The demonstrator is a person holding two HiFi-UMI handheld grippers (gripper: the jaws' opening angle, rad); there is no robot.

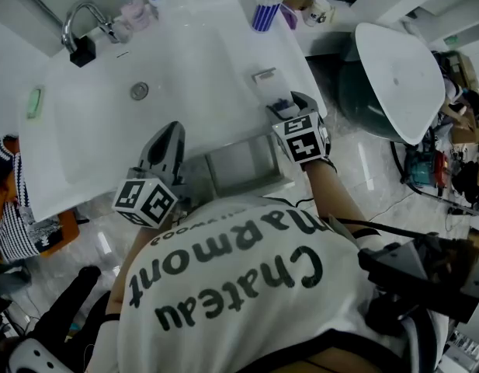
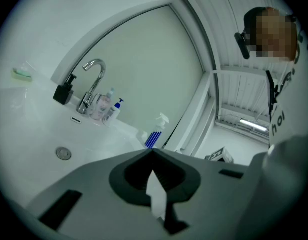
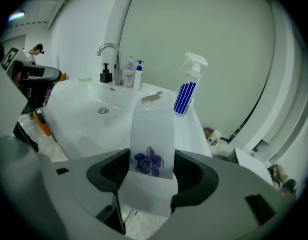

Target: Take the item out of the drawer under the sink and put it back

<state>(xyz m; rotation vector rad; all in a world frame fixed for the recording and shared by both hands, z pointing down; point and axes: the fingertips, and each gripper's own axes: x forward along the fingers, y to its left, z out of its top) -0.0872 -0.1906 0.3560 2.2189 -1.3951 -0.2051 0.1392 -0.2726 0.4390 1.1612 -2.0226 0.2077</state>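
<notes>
Item's out of the drawer [image 1: 239, 165], so next it goes back in. Lower it straight and level, and don't clip the drawer front or the sink [image 1: 185, 53] rim. R gripper [image 3: 151, 166] has its jaws wide, clamped on the white packet [image 3: 148, 129] w/ purple flower, held by the sink's front-right corner. L gripper [image 2: 153, 156] has its jaws together, prob. empty.

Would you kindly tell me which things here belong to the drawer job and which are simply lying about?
Job in hand:
- flower-print packet, gripped by the right gripper
- open drawer under the sink
- left gripper, shut and empty

Lying about:
- blue-striped spray bottle
- faucet
- pump bottles
</notes>
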